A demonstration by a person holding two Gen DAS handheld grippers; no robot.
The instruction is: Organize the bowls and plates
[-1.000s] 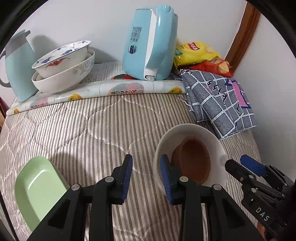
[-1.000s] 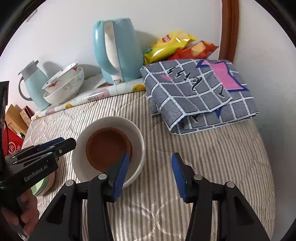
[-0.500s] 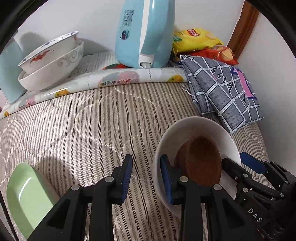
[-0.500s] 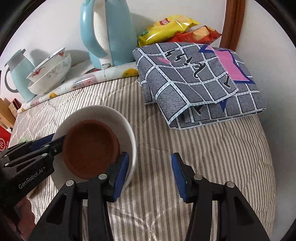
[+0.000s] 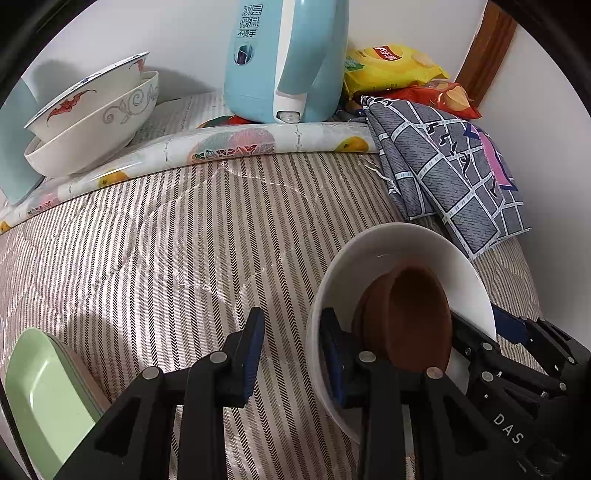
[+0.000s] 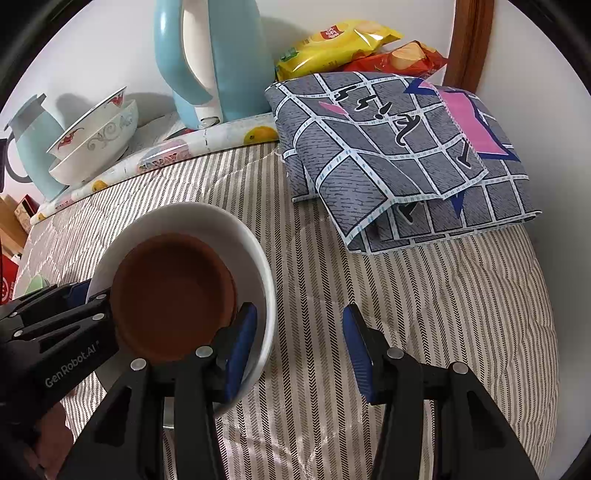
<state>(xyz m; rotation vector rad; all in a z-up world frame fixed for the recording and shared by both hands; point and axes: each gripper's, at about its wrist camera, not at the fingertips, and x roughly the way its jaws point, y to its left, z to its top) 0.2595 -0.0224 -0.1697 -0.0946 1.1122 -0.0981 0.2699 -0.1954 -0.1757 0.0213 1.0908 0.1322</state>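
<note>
White ceramic bowl (image 5: 399, 258), brown dish (image 6: 170, 295) nested inside; both grippers part-open astride its rim; green plate (image 5: 40, 398) left of it, unsorted

White wall (image 5: 147, 33), brown wooden trim (image 5: 484, 48), striped quilted bed (image 5: 177, 243)

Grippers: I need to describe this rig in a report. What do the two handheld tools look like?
Both are black plastic two-finger tools with silver pivot screws and blue pads lining the jaws. The left gripper carries white "GenRobot.AI" lettering on its side, seen from the right wrist. The right gripper shows white "DAS" letters in the left wrist view. No cables or sleeves are visible.
</note>
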